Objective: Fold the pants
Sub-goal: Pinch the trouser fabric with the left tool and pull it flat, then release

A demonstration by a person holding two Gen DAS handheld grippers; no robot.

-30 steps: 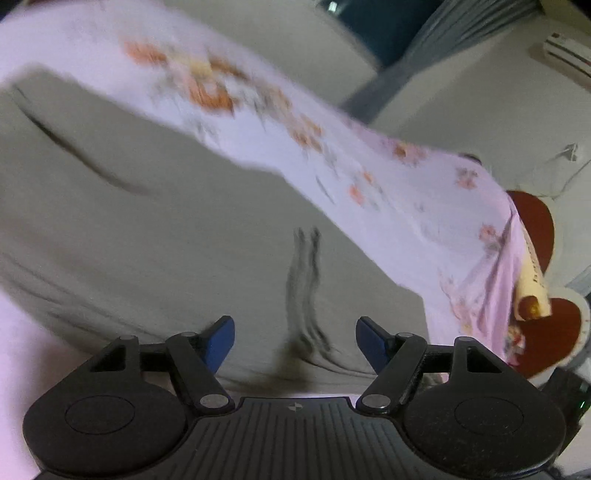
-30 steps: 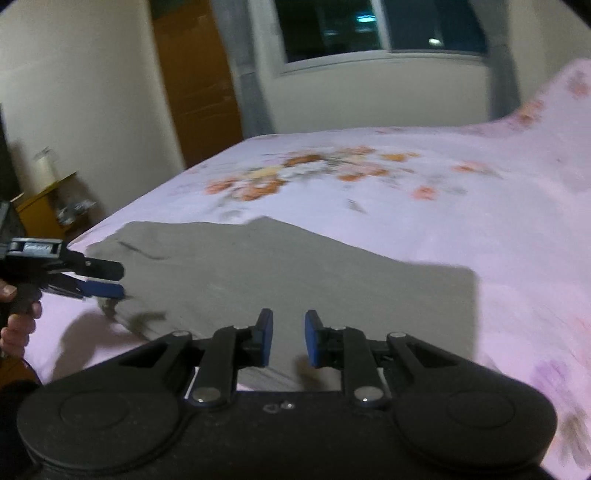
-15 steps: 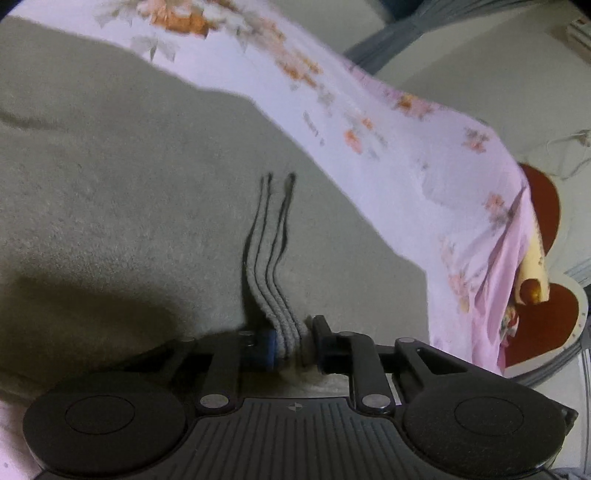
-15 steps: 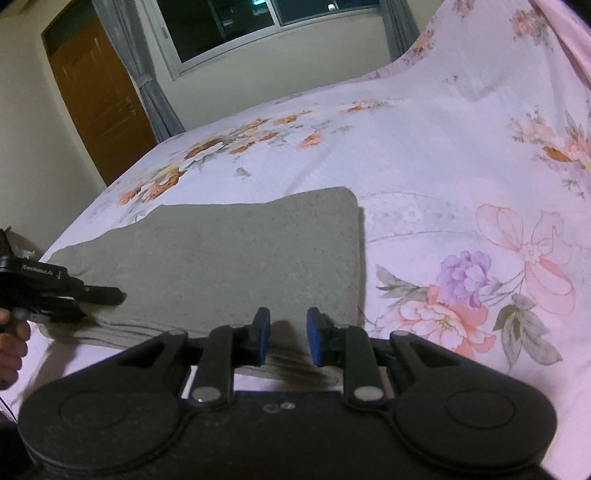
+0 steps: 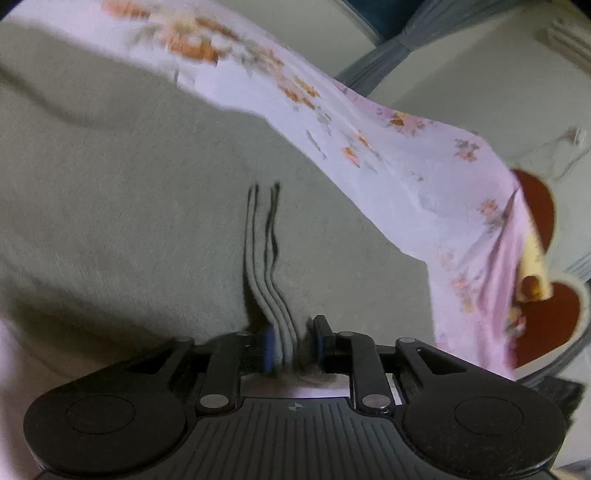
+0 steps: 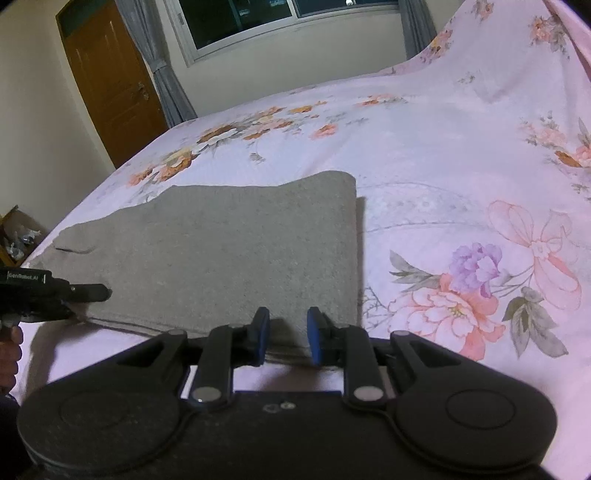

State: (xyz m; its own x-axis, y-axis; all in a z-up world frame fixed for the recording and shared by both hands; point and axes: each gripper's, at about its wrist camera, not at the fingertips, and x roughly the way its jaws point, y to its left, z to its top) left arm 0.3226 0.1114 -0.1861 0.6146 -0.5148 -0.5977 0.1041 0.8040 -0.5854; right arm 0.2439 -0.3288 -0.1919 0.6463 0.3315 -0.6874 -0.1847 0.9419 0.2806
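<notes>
1. My left gripper (image 5: 293, 345) had been wide open over the gray pants (image 5: 140, 206) a moment before. It then came down and closed on the near edge, and in the last half second the jaws eased apart a tiny bit. The stacked layers of cloth sat bunched between its blue pads (image 5: 269, 347), so it was grasping the pants.

2. My right gripper (image 6: 284, 334) was only a little bit apart, and that barely changed. It sat low at the near edge of the pants (image 6: 229, 251). I could see a gap between its pads (image 6: 263, 334), with the edge lying just under them. I think it was not pinching anything yet.

3. From the right camera I saw the left gripper (image 6: 92, 293) at the left corner of the pants, held by a hand (image 6: 11, 347).

4. The pants lay flat on the pink flowered bed sheet (image 6: 461, 155), already folded into a short, thick stack with a rounded fold on the right side.

5. I think the left side was ready to lift. The right side had to close on its edge first, or the next fold would go crooked.

6. Far off were a brown door (image 6: 110, 77) and a dark window (image 6: 280, 22).
</notes>
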